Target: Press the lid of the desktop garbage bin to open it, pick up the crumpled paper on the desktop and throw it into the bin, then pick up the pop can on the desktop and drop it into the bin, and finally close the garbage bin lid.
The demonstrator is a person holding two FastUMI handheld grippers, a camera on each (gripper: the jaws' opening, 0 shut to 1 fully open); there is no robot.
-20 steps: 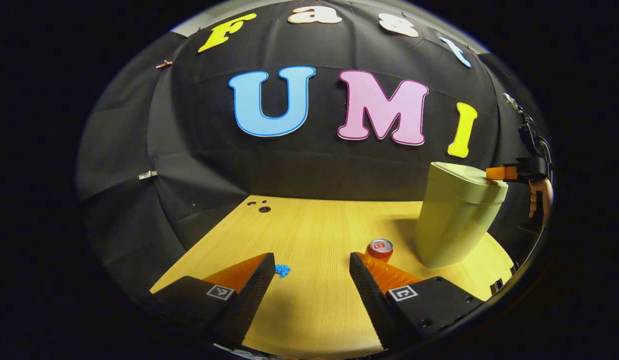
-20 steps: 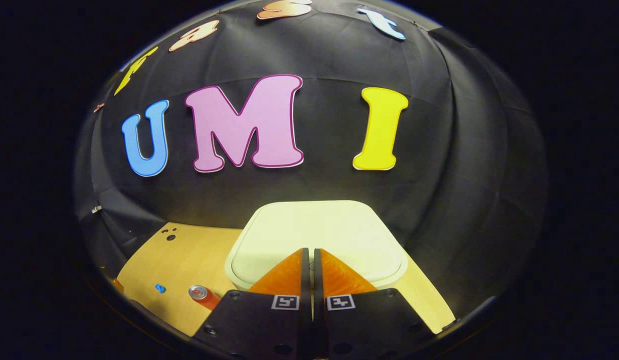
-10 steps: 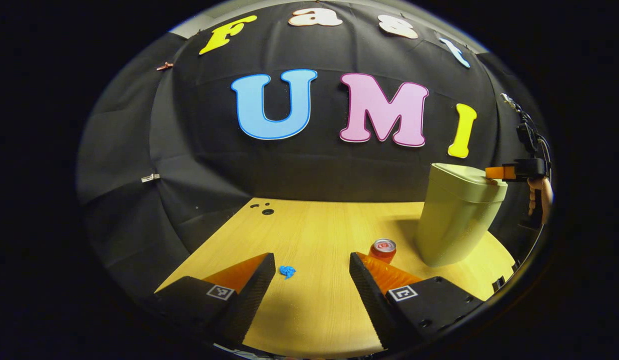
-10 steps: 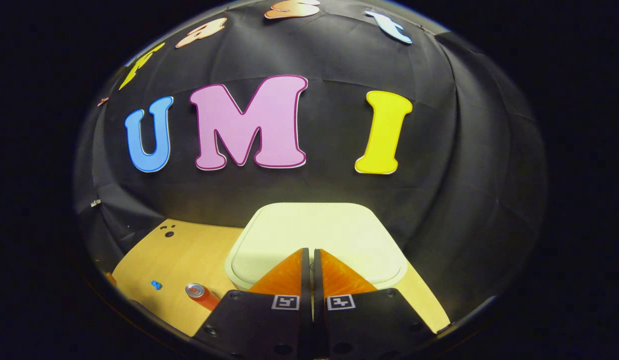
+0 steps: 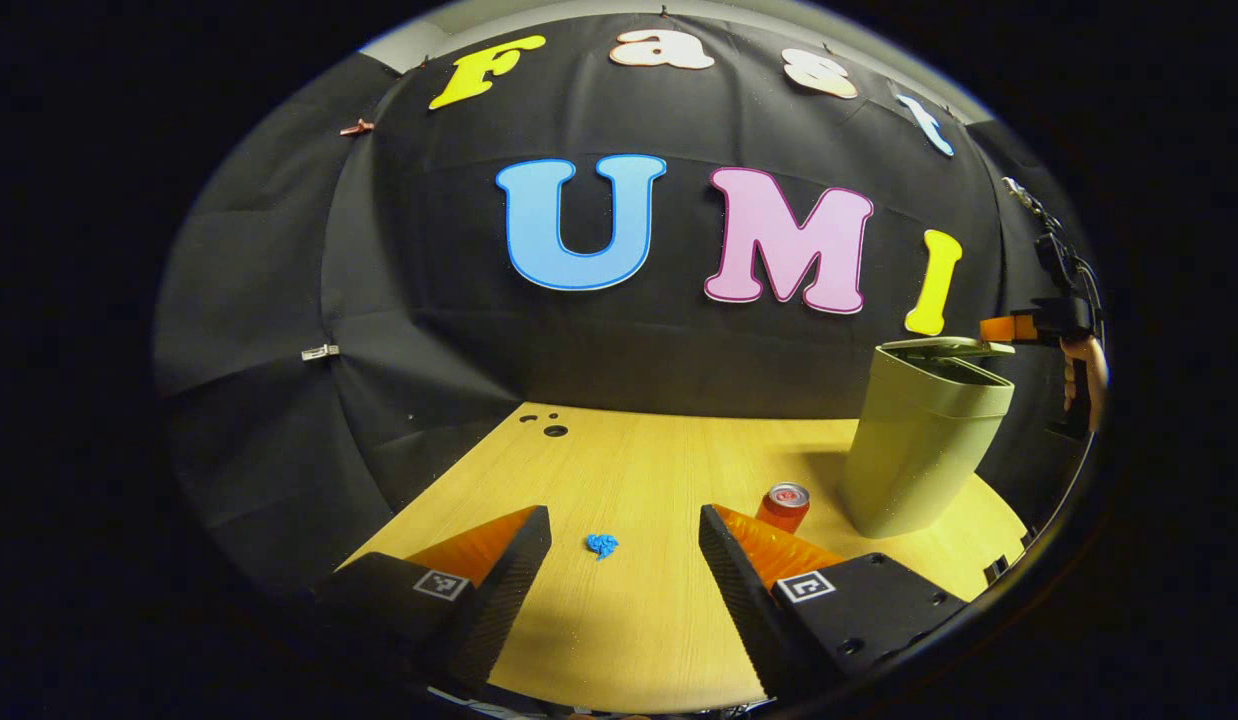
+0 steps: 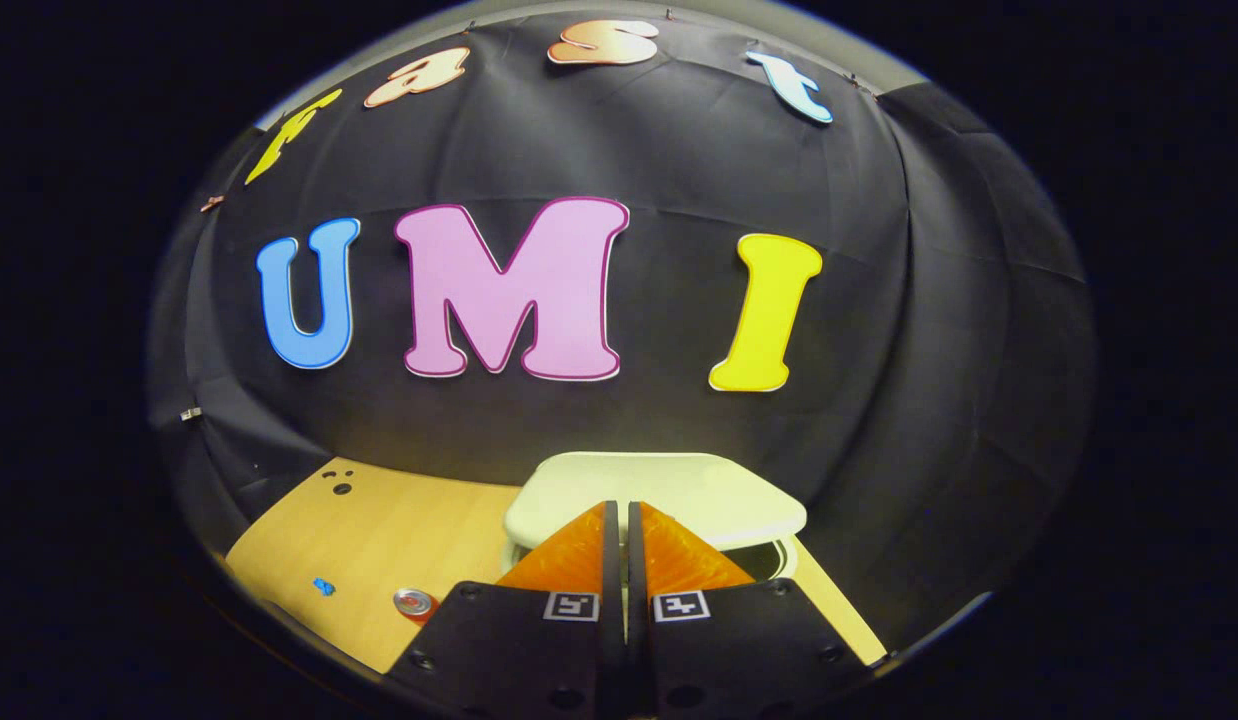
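Observation:
A pale green bin [image 5: 919, 450] stands at the right of the wooden table [image 5: 639, 470], its lid [image 5: 947, 347] popped up a little from the rim. In the right gripper view the lid [image 6: 669, 490] rises just ahead of my right gripper [image 6: 619, 510], which is shut with nothing in it. That gripper [image 5: 1001, 328] hangs at the lid's far edge in the left gripper view, held by a hand [image 5: 1079, 370]. My left gripper [image 5: 624, 530] is open low over the table. A small blue crumpled paper [image 5: 601, 544] lies just ahead between its fingers. A red pop can [image 5: 785, 505] stands beside the bin.
Small dark holes [image 5: 549, 425] mark the table's far left corner. The black cloth wall closes off the back and sides. The table's right edge runs close behind the bin.
The bin lid has sprung up from flat to partly raised. My right gripper has lifted slightly with it. The left gripper has drawn back a little, so the paper and can sit farther ahead.

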